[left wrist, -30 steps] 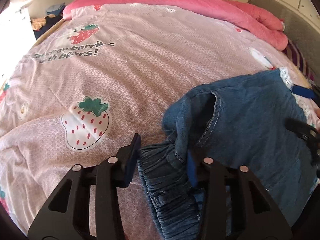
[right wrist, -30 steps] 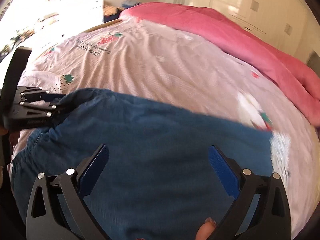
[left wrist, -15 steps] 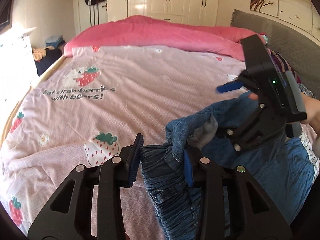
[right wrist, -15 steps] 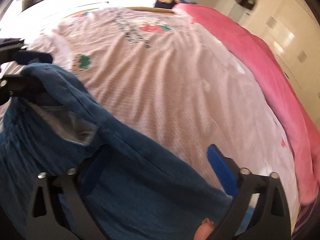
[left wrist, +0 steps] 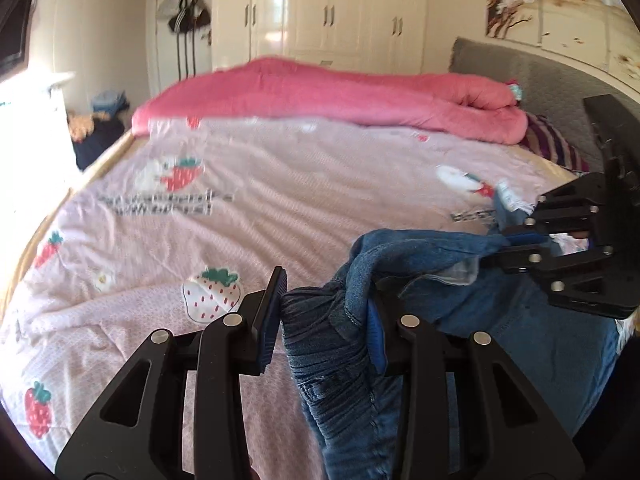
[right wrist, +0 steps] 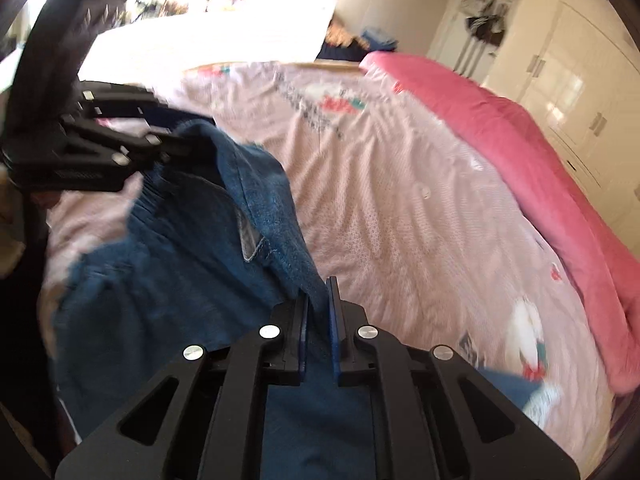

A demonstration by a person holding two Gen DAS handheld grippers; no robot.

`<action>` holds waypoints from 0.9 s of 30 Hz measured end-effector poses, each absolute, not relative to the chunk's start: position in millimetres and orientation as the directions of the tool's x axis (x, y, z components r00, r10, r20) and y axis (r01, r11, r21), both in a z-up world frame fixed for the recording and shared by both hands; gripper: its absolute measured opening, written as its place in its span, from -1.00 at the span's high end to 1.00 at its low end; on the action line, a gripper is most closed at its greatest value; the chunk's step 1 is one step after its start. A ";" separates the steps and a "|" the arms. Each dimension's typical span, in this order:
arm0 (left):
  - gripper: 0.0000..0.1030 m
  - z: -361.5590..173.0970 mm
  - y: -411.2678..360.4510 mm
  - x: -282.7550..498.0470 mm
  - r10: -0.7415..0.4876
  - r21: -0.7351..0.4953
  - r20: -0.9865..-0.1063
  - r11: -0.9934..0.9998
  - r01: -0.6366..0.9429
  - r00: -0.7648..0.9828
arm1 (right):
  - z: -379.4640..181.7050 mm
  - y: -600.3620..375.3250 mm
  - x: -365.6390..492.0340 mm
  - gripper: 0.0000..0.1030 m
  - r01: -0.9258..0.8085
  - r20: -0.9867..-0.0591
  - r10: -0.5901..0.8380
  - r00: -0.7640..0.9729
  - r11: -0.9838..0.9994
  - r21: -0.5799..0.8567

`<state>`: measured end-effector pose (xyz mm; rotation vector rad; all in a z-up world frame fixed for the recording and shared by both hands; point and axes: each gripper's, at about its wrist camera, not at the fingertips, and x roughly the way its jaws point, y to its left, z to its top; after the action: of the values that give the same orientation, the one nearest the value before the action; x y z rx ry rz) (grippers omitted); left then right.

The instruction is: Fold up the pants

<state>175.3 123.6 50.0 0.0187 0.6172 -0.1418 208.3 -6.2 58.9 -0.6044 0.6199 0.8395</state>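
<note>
Already both grips look set. The right hand-held gripper [right wrist: 318, 312] has its blue pads pressed together on a thin edge of the pants [right wrist: 192, 248]. The left hand-held gripper [left wrist: 326, 316] is clamped on the bunched, ribbed waistband, a thick wad that keeps its jaws partly apart. Between the two the top edge is lifted off the bed [left wrist: 304, 216] — the rest of the pants droops and lies on the sheet at the near side.

I judge this to be the pick-up that starts a fold. Next, the raised edge would need carrying across and laying flat, both grips moving together so the cloth stays taut and even.

The pants are soft blue denim with stitched seams, an elastic gathered waist and a pale pocket lining showing. The bed wears a pink strawberry-print sheet, faintly wrinkled — a plush, brighter pink quilt [left wrist: 328, 96] lies rolled along its far side.
</note>
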 end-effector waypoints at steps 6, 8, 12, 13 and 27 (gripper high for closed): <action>0.42 56.5 105.1 118.2 -0.178 0.029 -0.489 0.975 0.220 0.854 | 71.9 -39.4 134.5 0.86 -0.793 -0.650 0.529 0.545 0.577 -0.195; 0.41 54.1 101.8 98.1 -0.182 0.025 -0.505 0.974 0.224 0.844 | 63.9 -46.0 109.8 0.86 -0.805 -0.649 0.550 0.526 0.567 -0.172; 0.40 35.8 96.0 63.2 -0.171 0.002 -0.587 0.977 0.212 0.791 | 33.7 -48.6 76.2 0.86 -0.827 -0.688 0.548 0.476 0.545 -0.137; 0.39 29.0 93.5 57.5 -0.162 0.005 -0.614 0.978 0.210 0.772 | 23.4 -48.7 68.1 0.86 -0.834 -0.702 0.547 0.455 0.537 -0.123; 0.07 -6.9 93.8 25.9 -0.125 0.000 -0.741 0.982 0.187 0.659 | -27.6 -42.9 35.9 0.75 -0.839 -0.765 0.527 0.371 0.544 -0.032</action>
<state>25.9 93.8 -6.9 0.0791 0.8325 -0.1771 35.9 -42.9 -27.6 -0.4594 0.7803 0.9156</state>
